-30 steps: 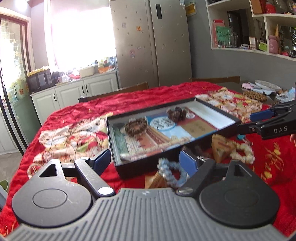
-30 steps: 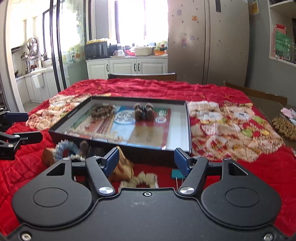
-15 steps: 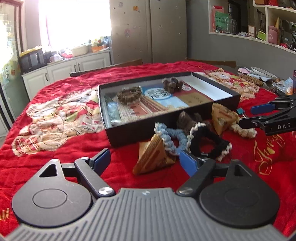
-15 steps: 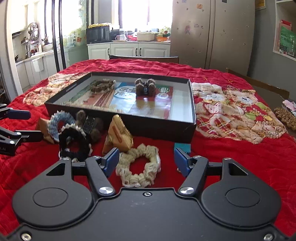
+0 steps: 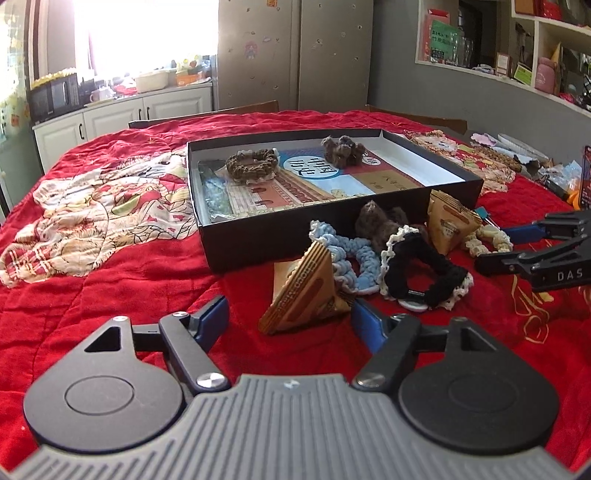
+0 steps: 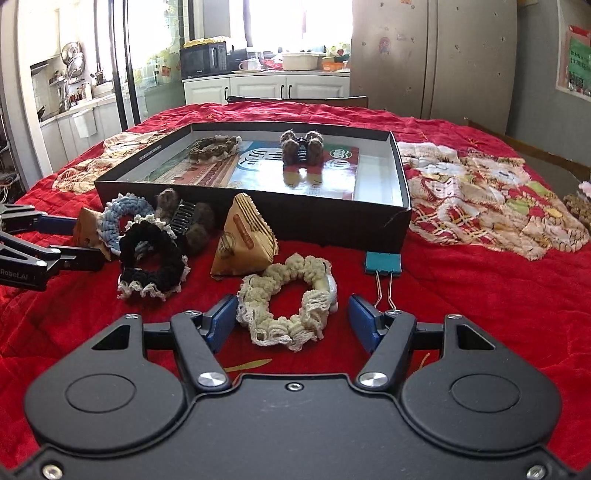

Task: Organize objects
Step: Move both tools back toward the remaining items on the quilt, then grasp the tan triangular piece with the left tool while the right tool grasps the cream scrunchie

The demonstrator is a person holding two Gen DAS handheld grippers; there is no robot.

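Both my tongs gape wide, holding nothing: my left gripper (image 5: pixel 288 317) faces a triangular packet (image 5: pixel 306 291), my right gripper (image 6: pixel 291 319) the cream scrunchie (image 6: pixel 288 299). In the black box (image 6: pixel 400 184), far of them, a brown scrunchie (image 6: pixel 212 146) and a fuzzy clip (image 6: pixel 301 147) already lie. Left on the red cloth (image 6: pixel 480 295) near it: blue scrunchie (image 6: pixel 118 214), black scrunchie (image 6: pixel 153 258), another clip (image 6: pixel 188 221), second packet (image 6: pixel 243 236), binder clip (image 6: pixel 384 262). I judge it barely begun.

You are in a home kitchen-dining room. A table (image 6: pixel 480 288) under a red quilted cloth (image 5: pixel 110 280) fills the foreground. Behind it stand a tall steel fridge (image 6: pixel 432 59), white cabinets (image 6: pixel 266 86), a microwave (image 6: pixel 203 59) on the counter, a bright window (image 5: pixel 144 33) and cluttered wall shelves (image 5: pixel 517 48).
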